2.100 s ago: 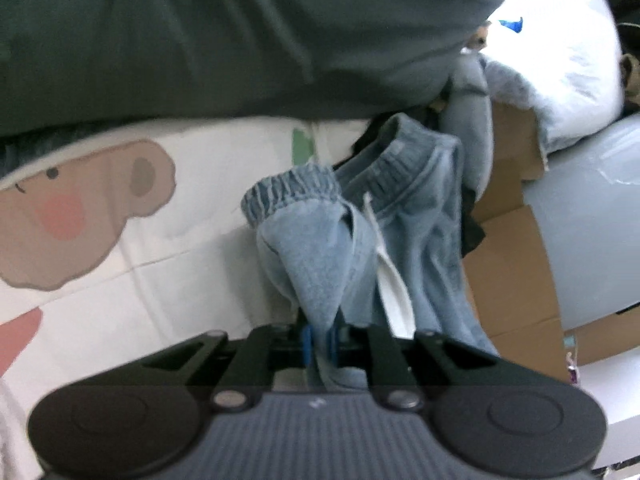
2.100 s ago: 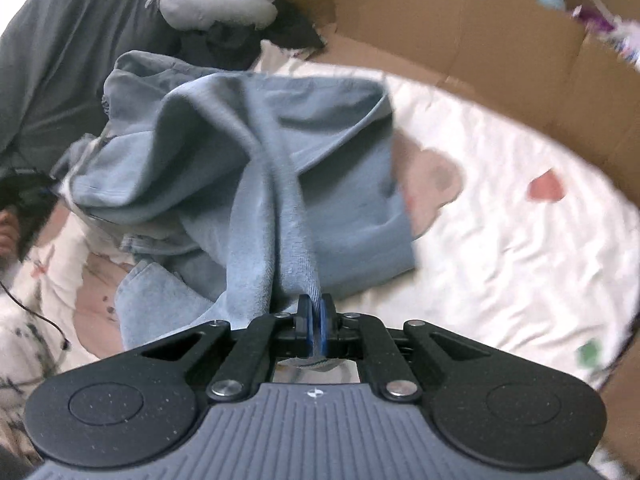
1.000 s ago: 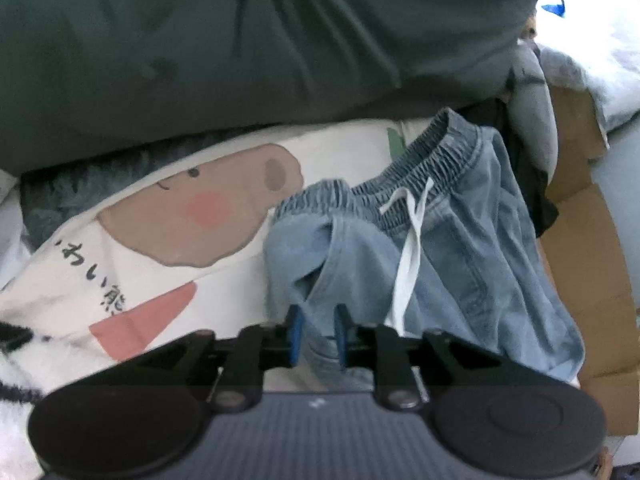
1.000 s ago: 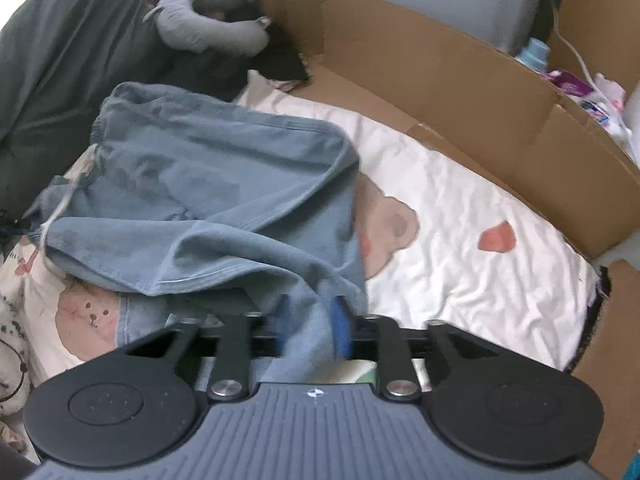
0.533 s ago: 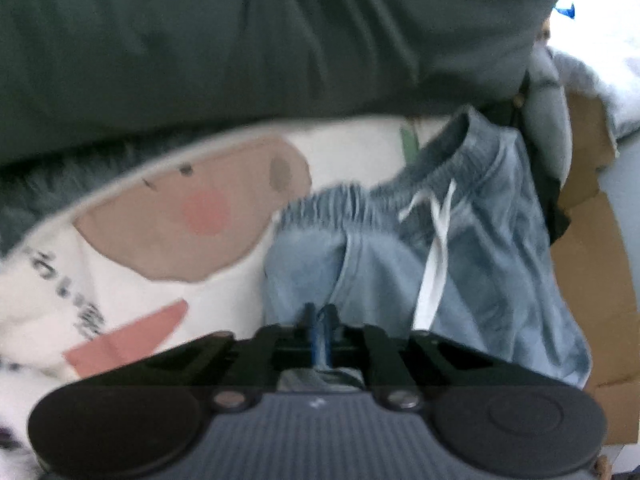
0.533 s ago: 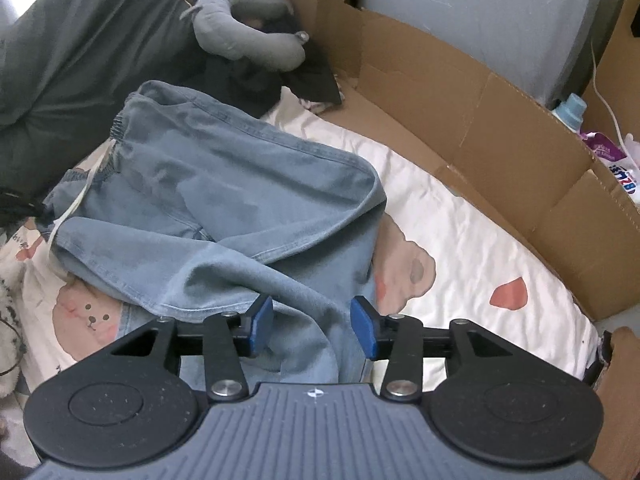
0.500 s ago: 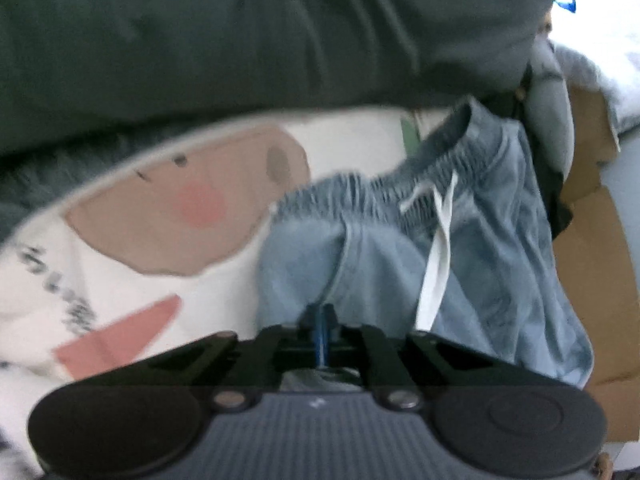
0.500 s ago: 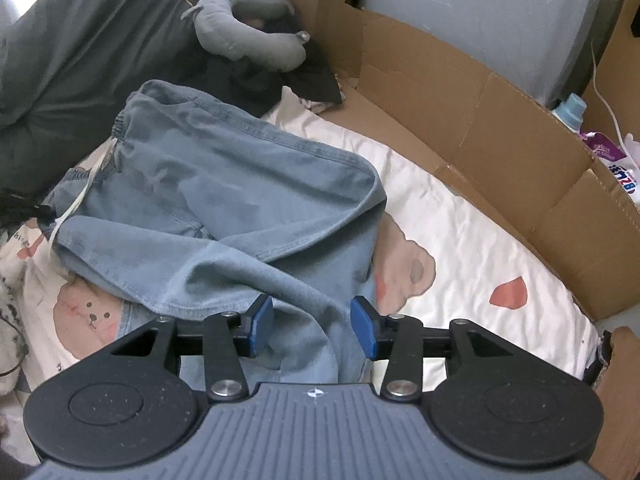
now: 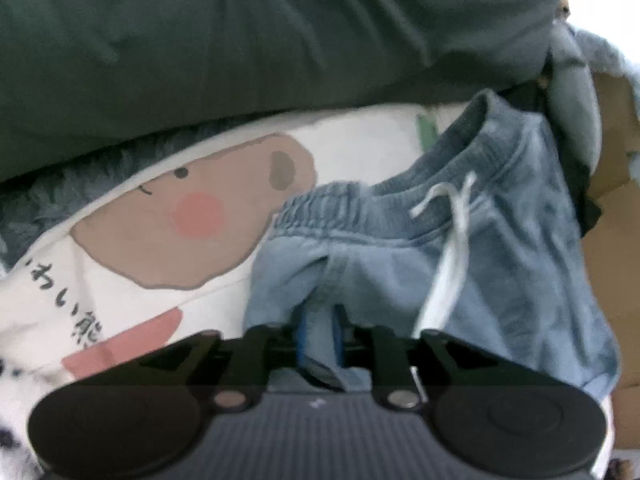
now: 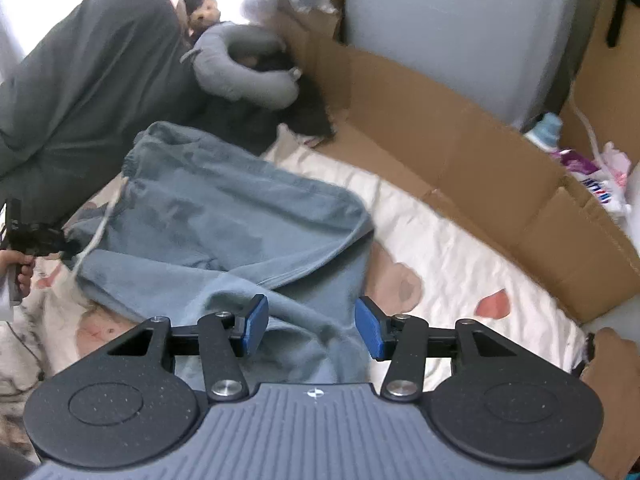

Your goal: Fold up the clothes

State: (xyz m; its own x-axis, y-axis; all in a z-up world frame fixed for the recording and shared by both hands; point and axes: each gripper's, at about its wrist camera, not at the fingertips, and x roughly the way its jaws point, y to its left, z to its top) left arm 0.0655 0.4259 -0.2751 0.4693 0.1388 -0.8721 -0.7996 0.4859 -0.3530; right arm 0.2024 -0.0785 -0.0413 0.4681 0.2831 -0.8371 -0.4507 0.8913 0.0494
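Observation:
Light blue denim trousers [image 9: 500, 264] with an elastic waistband and a white drawstring [image 9: 448, 264] lie crumpled on the bear-print sheet [image 9: 192, 216]. My left gripper [image 9: 320, 332] is at the waistband's near corner. Its jaws are opening, and a fold of denim still sits loosely between the blue pads. In the right wrist view the trousers [image 10: 224, 216] lie folded over themselves. My right gripper [image 10: 311, 326] hovers above the lower leg fabric. Its jaws are opening wide and nothing is pinched between them. A hand [image 10: 18, 270] holds the left gripper at the far left edge.
A dark grey quilt [image 9: 240, 40] is bunched along the bed's far side. A grey neck pillow [image 10: 244, 72] lies at the head. Cardboard walls [image 10: 460, 152] line the right side, with a bottle [image 10: 546, 130] and packets behind them.
The left gripper pinched the waistband corner shut, and its pads have since parted. The right gripper let go of the leg, opened wider and rose away from the trousers.

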